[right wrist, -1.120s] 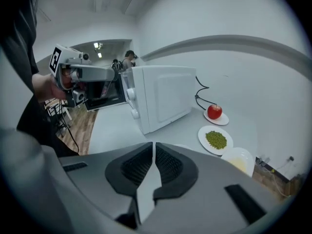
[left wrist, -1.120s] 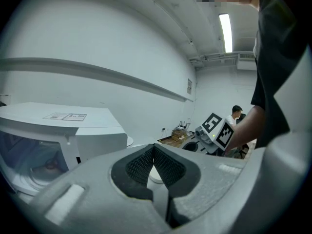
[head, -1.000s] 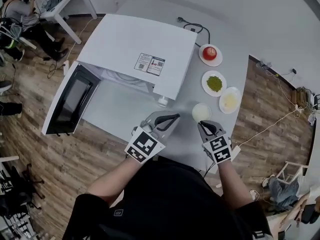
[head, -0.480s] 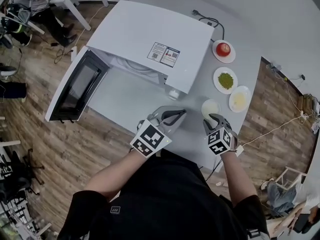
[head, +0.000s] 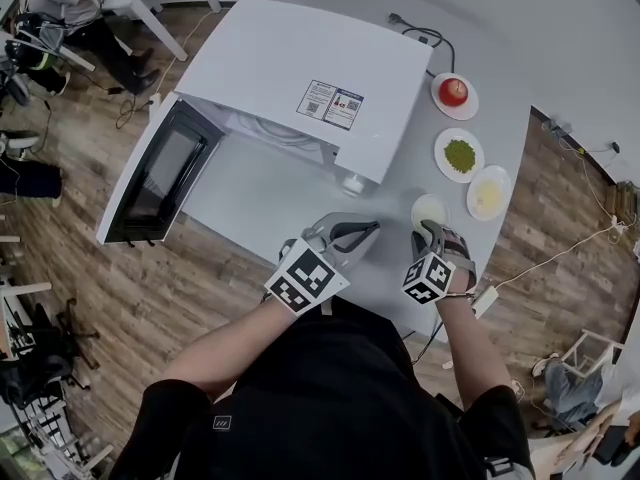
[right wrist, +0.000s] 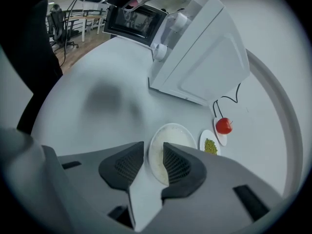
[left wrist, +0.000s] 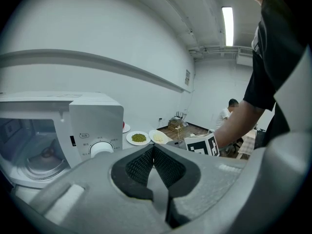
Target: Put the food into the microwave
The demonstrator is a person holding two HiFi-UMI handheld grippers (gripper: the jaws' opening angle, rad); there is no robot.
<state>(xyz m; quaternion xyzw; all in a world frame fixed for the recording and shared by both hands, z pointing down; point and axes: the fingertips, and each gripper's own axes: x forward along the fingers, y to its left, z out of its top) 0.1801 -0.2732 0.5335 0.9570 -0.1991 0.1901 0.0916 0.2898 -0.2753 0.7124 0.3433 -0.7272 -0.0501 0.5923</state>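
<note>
The head view takes in the whole smooth white surface (head: pixel 250 208) above a wood-plank floor (head: pixel 90 298). On it the microwave (head: pixel 300 78), a plain white box with a printed label on top, stands with its dark glass door (head: pixel 150 183) swung wide.

Off the microwave's knob end, four round plates lie in a curved row, all outside the oven. The farthest holds a red fruit (head: pixel 454 91), the next green bits (head: pixel 459 154), the third pale yellow food (head: pixel 489 195). Nearest the person is a white plate (head: pixel 426 208) whose pale contents cannot be made out.

Only the left gripper view looks into the microwave. A round glass tray (left wrist: pixel 44 160) sits inside, and a white knob (left wrist: pixel 101 148) juts from the panel. In that view the left tongs (left wrist: pixel 153 147) are pressed together, their ribbed black pads meeting on nothing, in front of the microwave's knob end.

The right gripper view shows what the hand covers in the head view. The right tongs (right wrist: pixel 153 145) stand spread, having just been opening. The near rim of the white plate lies in the gap between them, with the dimpled pads clear of it. From this angle the microwave's flat side shows beyond the plate.
</note>
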